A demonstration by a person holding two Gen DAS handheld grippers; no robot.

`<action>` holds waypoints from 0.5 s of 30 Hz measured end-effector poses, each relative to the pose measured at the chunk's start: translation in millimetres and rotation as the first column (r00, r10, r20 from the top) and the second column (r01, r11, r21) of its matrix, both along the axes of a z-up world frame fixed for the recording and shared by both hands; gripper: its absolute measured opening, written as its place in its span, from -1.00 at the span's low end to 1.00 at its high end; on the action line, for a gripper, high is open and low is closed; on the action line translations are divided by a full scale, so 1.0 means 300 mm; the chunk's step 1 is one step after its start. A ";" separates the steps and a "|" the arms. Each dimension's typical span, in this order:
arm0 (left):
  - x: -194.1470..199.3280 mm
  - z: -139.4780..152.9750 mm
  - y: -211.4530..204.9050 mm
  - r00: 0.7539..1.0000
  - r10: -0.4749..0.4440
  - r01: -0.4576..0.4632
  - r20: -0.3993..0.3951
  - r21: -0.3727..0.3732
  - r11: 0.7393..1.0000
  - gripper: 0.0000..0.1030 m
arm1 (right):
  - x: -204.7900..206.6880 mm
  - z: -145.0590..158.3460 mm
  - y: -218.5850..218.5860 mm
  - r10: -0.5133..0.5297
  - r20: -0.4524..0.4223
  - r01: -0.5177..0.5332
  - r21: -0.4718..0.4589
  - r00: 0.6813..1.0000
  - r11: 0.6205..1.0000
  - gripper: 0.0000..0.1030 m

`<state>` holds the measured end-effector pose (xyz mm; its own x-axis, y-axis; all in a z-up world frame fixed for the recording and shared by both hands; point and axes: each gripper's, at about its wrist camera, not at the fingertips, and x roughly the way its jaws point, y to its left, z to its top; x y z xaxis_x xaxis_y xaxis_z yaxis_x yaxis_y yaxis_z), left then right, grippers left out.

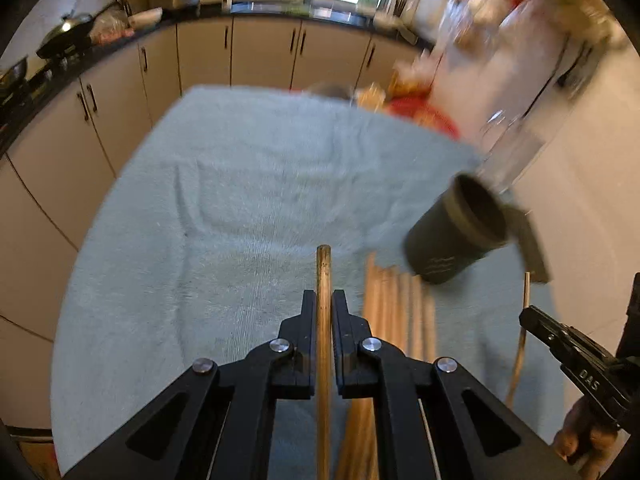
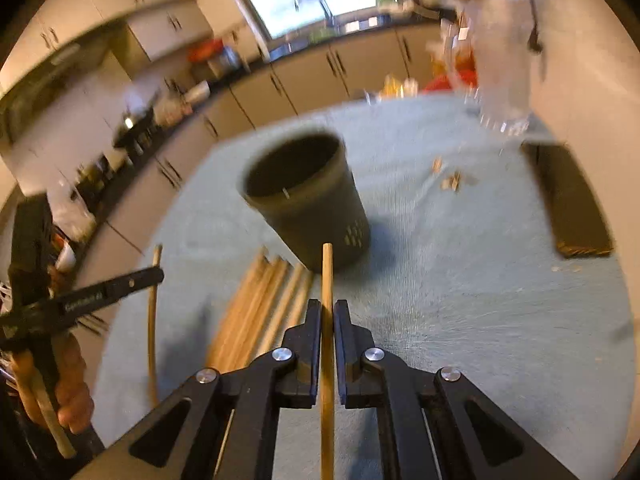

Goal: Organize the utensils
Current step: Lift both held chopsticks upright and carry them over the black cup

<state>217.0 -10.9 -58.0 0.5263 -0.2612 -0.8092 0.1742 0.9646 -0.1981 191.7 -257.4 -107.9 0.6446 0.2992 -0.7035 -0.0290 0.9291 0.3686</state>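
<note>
Both hand-held grippers clenched on chopsticks above the desk.
Left hand-held gripper [image 1: 324, 300] grasps one wooden chopstick [image 1: 323, 276]; right hand-held gripper [image 2: 328, 308] grasps another chopstick [image 2: 327, 272]. Only the right view shows the dark cylindrical holder [image 2: 308, 200] upright beside the loose chopstick pile [image 2: 264, 300].

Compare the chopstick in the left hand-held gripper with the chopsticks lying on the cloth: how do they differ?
The held chopstick is clamped in the left hand-held gripper; the loose chopsticks lie on the blue cloth. It is single and darker; they are bundled and paler. All are wooden.
</note>
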 end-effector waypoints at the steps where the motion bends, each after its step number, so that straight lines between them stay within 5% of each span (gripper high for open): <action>1: -0.043 0.041 0.006 0.999 0.004 -0.003 0.035 -0.008 1.000 -0.86 | -0.035 0.037 0.003 -0.010 0.039 0.011 -0.017 0.999 1.000 -0.85; 8: -0.268 0.191 0.071 0.981 0.033 -0.034 0.192 -0.001 0.999 -0.86 | -0.237 0.189 0.010 -0.035 0.198 0.050 -0.071 0.980 0.996 -0.85; 15: -0.392 0.262 0.079 0.955 0.034 -0.038 0.296 0.008 0.999 -0.87 | -0.371 0.275 0.036 -0.041 0.267 0.069 -0.096 0.963 0.993 -0.86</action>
<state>99.6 12.9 20.5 0.7515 -0.2283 -0.6190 0.1885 0.9734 -0.1302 80.4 -246.5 -25.4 0.8251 0.1930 -0.5310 -0.0605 0.9646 0.2566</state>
